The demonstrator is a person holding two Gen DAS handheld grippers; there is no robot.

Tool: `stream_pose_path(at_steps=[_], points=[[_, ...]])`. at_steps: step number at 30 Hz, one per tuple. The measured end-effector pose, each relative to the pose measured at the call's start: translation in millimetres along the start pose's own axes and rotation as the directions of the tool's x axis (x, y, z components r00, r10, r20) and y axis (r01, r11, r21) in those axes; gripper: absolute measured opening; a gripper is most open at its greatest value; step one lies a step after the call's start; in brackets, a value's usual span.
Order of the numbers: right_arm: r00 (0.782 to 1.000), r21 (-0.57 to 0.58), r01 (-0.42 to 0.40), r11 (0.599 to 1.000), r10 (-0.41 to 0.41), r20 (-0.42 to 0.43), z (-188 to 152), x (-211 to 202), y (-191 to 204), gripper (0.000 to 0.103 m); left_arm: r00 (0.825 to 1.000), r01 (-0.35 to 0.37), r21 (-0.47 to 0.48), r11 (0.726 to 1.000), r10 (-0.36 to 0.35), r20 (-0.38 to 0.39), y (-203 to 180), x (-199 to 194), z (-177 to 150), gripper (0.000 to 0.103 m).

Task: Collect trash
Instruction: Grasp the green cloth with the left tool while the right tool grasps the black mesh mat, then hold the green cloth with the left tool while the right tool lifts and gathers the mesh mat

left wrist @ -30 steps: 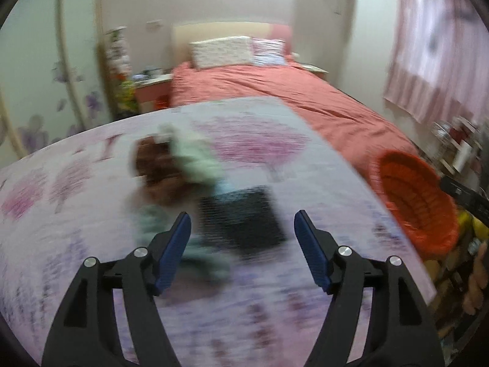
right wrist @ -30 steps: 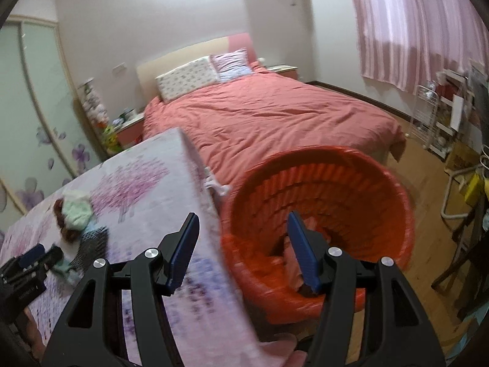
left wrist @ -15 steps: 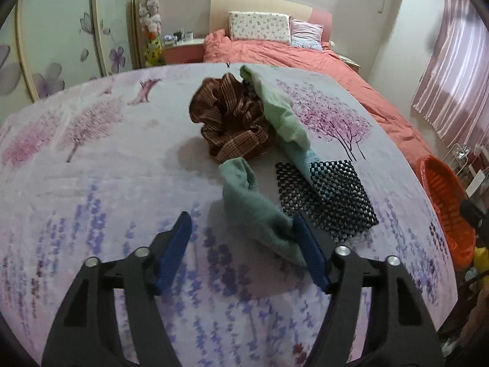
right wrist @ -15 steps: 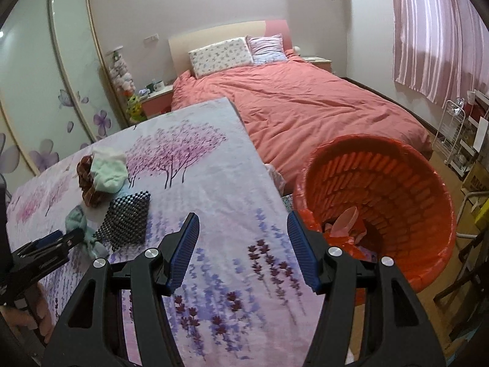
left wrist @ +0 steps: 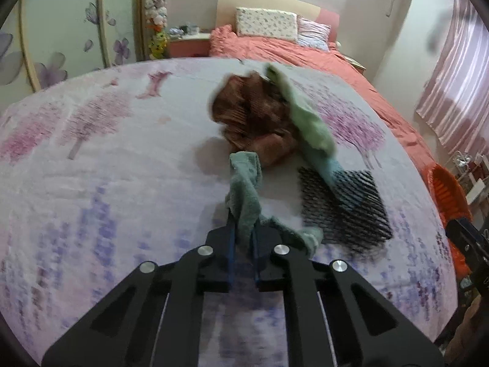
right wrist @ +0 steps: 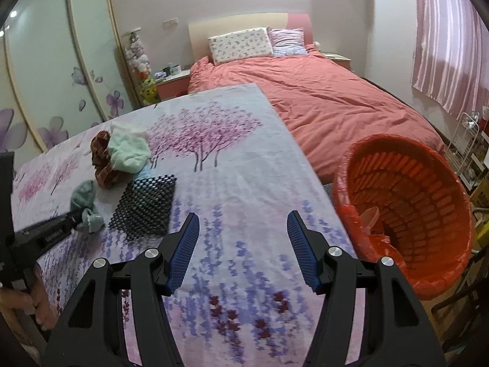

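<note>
My left gripper is shut on a teal cloth, which rises from the flowered table cover. It also shows in the right wrist view. Beyond it lie a brown checked cloth, a light green cloth and a black mesh pad. My right gripper is open and empty above the table's near right part. The orange basket with a red liner stands off the table's right edge, with some pink trash inside.
A bed with a red cover lies behind the table. Wardrobe doors with flower prints stand at the left. A nightstand sits by the bed. A wire rack stands at the far right.
My left gripper has shut on the teal cloth and lifted its end. My right gripper has moved left, away from the basket, and stays open.
</note>
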State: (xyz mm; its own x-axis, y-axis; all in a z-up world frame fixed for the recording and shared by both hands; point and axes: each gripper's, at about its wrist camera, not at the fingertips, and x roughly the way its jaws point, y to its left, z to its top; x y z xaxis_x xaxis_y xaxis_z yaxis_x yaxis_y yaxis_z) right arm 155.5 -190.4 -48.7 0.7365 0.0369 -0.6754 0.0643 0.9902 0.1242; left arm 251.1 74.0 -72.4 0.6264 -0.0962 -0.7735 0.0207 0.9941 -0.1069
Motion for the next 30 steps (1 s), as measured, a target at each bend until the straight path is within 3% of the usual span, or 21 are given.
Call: stream_pose_path(at_steps=[3,7,11,15,19,20,22,25,30], points=[[1.0,-0.014,-0.022,1.0,0.022,-0.014,0.5,5.8,10.3,0.06,0.998,-0.066,-0.002,0.998,0.066,0.021,25.2,-5.1,5.3,0.01],[0.997,-0.027,-0.061,0.998,0.06,-0.044,4.3,18.6,28.9,0.06,0.987,-0.159,-0.016,0.987,0.159,-0.007,55.6,2.5,12.2,0.012],[0.994,-0.041,-0.091,0.995,0.088,-0.07,10.2,31.7,48.5,0.06,0.986,-0.165,-0.038,0.986,0.165,-0.015,70.6,10.4,12.2,0.018],[0.991,-0.073,-0.086,0.994,0.078,-0.107,15.5,49.8,66.5,0.06,0.984,-0.178,-0.017,0.984,0.178,0.005,64.9,12.2,10.3,0.018],[0.985,-0.095,-0.086,0.992,0.071,-0.155,12.8,63.3,72.9,0.057,0.989,-0.148,-0.048,0.988,0.148,0.002,69.1,13.3,11.8,0.018],[0.983,-0.095,-0.093,0.991,0.076,-0.168,10.8,65.3,72.6,0.054,0.99,-0.138,-0.056,0.989,0.139,0.002,71.0,13.3,11.3,0.018],[0.979,-0.093,-0.119,0.988,0.101,-0.179,6.0,65.7,72.8,0.034,0.992,-0.125,-0.068,0.99,0.125,0.001,73.1,13.2,10.6,0.018],[0.984,-0.131,-0.097,0.987,0.075,-0.164,3.4,57.7,73.3,0.009,0.993,-0.114,-0.076,0.99,0.115,0.001,74.5,13.3,11.0,0.019],[0.993,-0.115,-0.016,0.993,0.003,-0.117,9.8,44.5,52.4,0.007,0.993,-0.114,-0.077,0.99,0.115,0.001,74.2,13.0,10.2,0.019]])
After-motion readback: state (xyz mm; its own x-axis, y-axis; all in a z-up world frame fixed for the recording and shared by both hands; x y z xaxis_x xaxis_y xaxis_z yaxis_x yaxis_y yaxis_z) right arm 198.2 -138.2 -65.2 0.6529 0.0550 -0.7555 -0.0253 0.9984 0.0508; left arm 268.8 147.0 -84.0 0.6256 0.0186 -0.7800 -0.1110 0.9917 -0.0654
